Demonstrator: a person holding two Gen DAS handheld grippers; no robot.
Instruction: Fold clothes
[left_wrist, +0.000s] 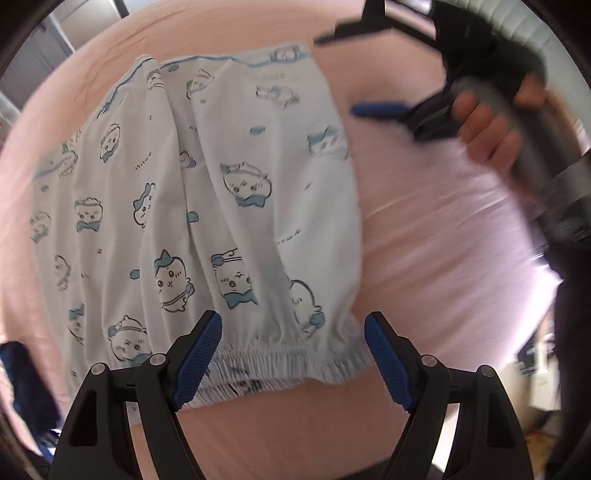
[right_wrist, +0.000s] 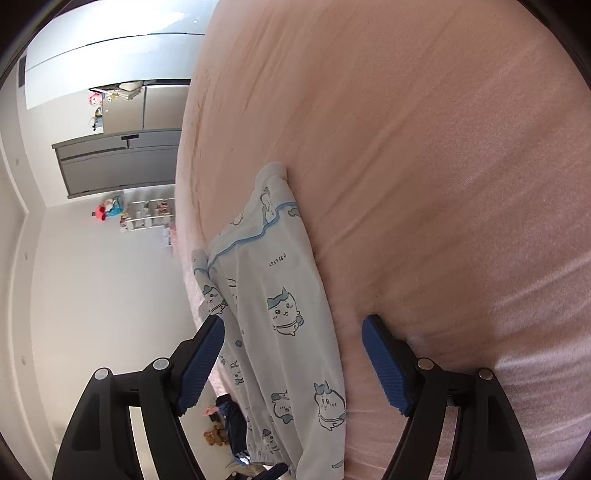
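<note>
White pyjama shorts (left_wrist: 192, 206) printed with blue cartoon animals lie flat on a pink bedsheet (left_wrist: 424, 258), elastic waistband nearest me. My left gripper (left_wrist: 293, 325) hovers open over the waistband, nothing between its blue pads. The right gripper (left_wrist: 373, 109), held by a hand (left_wrist: 487, 129), is blurred at the upper right, just off the shorts' right edge. In the right wrist view the same shorts (right_wrist: 280, 306) run up the middle, and the right gripper (right_wrist: 293, 325) stands open over their edge, one finger on each side.
The pink sheet (right_wrist: 424, 184) covers the whole bed. A dark blue garment (left_wrist: 22, 376) lies at the bed's left edge. Beyond the bed are a grey cabinet (right_wrist: 118, 162), shelves with toys (right_wrist: 147, 214) and a white wall.
</note>
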